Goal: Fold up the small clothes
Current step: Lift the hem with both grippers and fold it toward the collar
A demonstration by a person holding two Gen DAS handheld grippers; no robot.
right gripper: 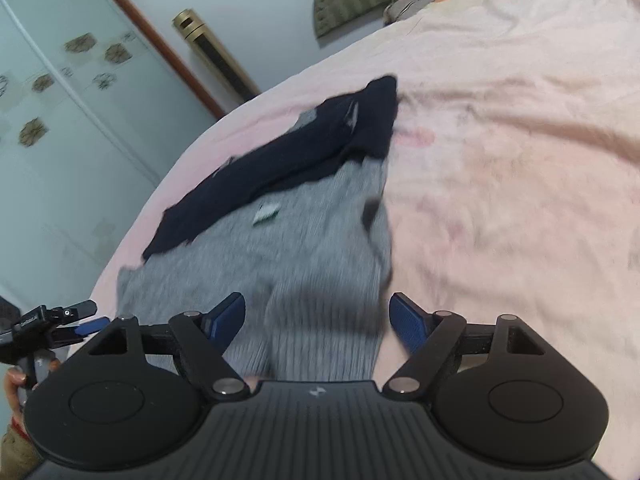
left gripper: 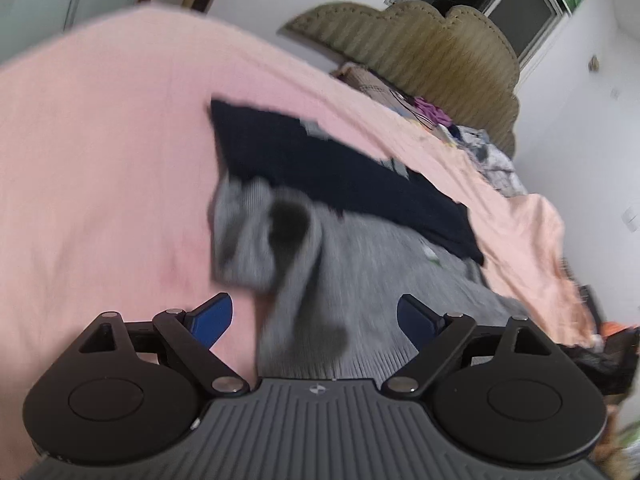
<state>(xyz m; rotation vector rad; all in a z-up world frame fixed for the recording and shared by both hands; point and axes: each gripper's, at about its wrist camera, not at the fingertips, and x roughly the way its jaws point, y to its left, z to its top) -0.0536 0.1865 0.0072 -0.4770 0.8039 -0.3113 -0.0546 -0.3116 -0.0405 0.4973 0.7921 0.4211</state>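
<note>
A small grey ribbed garment (left gripper: pixel 360 280) lies on the pink bedsheet (left gripper: pixel 100 160), with a dark navy part (left gripper: pixel 320 160) along its far edge. In the left wrist view a folded grey sleeve end (left gripper: pixel 264 232) rests on its left side. My left gripper (left gripper: pixel 316 320) is open and empty, just above the garment's near edge. In the right wrist view the grey garment (right gripper: pixel 280 260) and its navy part (right gripper: pixel 288 160) lie ahead. My right gripper (right gripper: pixel 318 320) is open and empty over the near grey edge. The left gripper also shows in the right wrist view (right gripper: pixel 86 320), at the far left. Both views are blurred.
A padded olive headboard (left gripper: pixel 420 48) and a pile of loose clothes (left gripper: pixel 472 140) are at the bed's far end. A glass wardrobe door (right gripper: pixel 60 120) and a gold column (right gripper: pixel 212 52) stand beyond the bed edge. Bare pink sheet (right gripper: pixel 520 160) spreads to the right.
</note>
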